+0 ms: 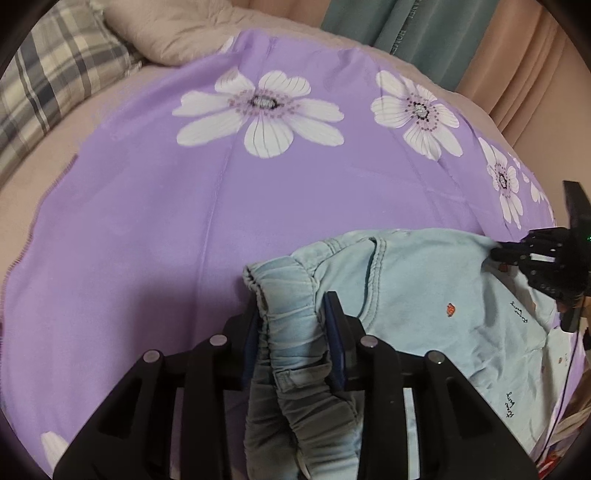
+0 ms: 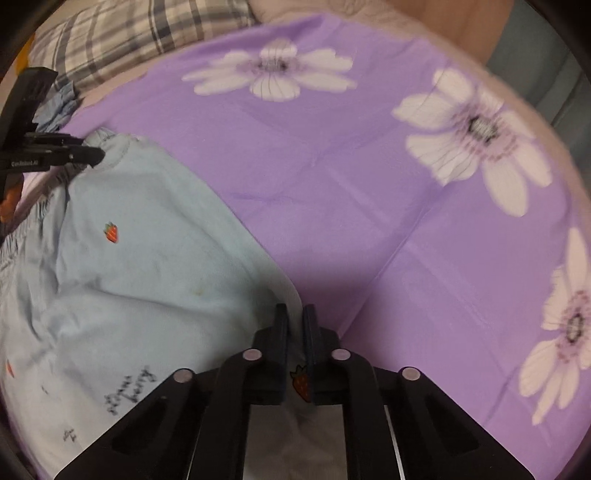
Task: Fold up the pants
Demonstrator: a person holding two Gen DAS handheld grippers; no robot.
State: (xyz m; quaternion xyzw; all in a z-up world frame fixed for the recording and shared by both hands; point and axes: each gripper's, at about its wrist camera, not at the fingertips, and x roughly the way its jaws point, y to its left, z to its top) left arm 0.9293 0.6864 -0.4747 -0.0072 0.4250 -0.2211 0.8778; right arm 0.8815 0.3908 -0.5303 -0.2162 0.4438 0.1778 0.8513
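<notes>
Gripping the pants [image 1: 406,291] at both ends over the sheet [image 1: 147,221].

Nearest me, my left gripper [image 1: 291,321] is clamped on the bunched waistband [image 1: 284,280], jaws only partly closed around the thick gather. My right gripper [image 2: 294,325] is nearly closed, pinching a thin edge of the pale blue fabric beside a strawberry [image 2: 301,382] print. Between them the pants drape, partly resting on the purple flowered sheet. Farther back lie a plaid pillow [image 1: 55,81], a beige one [image 1: 173,33], and curtains [image 1: 461,40].
</notes>
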